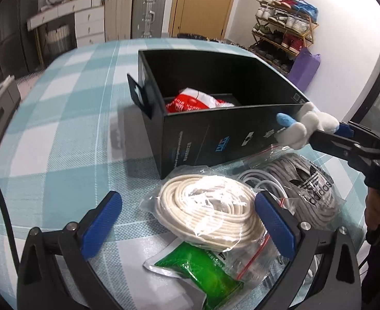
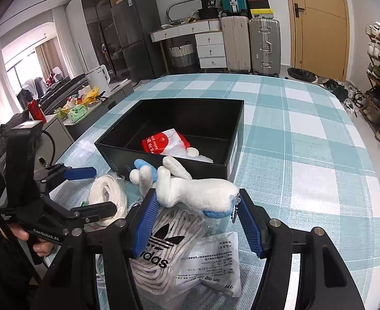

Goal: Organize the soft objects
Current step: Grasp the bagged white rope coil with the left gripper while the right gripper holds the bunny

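Observation:
A black open box (image 1: pixel 215 139) (image 2: pixel 164 155) stands on the checked table with a red and white packet (image 1: pixel 192 100) (image 2: pixel 164 140) inside. My right gripper (image 2: pixel 197 206) (image 1: pixel 329 134) is shut on a white and blue plush toy (image 2: pixel 197 193) (image 1: pixel 306 126) and holds it above the table at the box's near wall. My left gripper (image 1: pixel 187 217) (image 2: pixel 97 191) is open over a bagged coil of cream cord (image 1: pixel 205 209) (image 2: pixel 109 193). A bagged grey Adidas lace bundle (image 1: pixel 308 188) (image 2: pixel 161 248) lies beside the cord.
A green sachet (image 1: pixel 202 271) lies under my left gripper. A white printed packet (image 2: pixel 210 263) lies under my right gripper. White cables (image 1: pixel 262 180) sit between the cord and laces. The table (image 2: pixel 306 155) extends to the right of the box.

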Motion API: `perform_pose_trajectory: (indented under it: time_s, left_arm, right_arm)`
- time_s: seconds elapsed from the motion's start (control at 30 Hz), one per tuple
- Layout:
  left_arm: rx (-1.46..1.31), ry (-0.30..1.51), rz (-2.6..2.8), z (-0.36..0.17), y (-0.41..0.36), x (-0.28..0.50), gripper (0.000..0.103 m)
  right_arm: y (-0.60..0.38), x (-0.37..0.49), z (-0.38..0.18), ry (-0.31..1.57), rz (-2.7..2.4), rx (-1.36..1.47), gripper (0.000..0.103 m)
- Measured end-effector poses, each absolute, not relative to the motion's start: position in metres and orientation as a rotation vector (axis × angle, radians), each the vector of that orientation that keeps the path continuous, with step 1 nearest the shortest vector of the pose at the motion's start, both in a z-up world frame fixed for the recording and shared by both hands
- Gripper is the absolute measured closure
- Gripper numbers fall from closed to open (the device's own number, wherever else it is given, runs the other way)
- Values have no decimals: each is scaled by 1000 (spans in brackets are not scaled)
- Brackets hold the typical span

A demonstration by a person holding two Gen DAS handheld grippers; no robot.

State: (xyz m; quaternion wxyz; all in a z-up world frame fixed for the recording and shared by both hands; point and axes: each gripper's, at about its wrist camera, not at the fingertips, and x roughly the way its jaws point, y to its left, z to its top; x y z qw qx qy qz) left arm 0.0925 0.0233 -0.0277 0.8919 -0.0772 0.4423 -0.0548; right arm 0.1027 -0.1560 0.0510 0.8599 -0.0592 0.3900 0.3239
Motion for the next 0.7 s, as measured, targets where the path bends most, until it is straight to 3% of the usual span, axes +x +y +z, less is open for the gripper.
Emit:
perform_pose_trajectory:
  time_s: [0.1,0.23,0.3,0.53,0.7]
  left_arm:
    - [-165,927,-119,-29,22,93,5]
    - [-166,917,-143,-27,19,91,34]
    - [-162,908,-137,-24,19,89,40]
    - [-170,849,-135,-12,24,79,81]
    - [-176,803,-133,-1,27,69,85]
  right_arm:
    - [-156,104,51,817,679,-125,42]
    - [-157,104,51,816,678,-123,42]
    - [-157,104,51,815,678,-122,42]
    - [-159,104,55,801,679,-121,42]
    - [-160,101,59,781,687,-118,42]
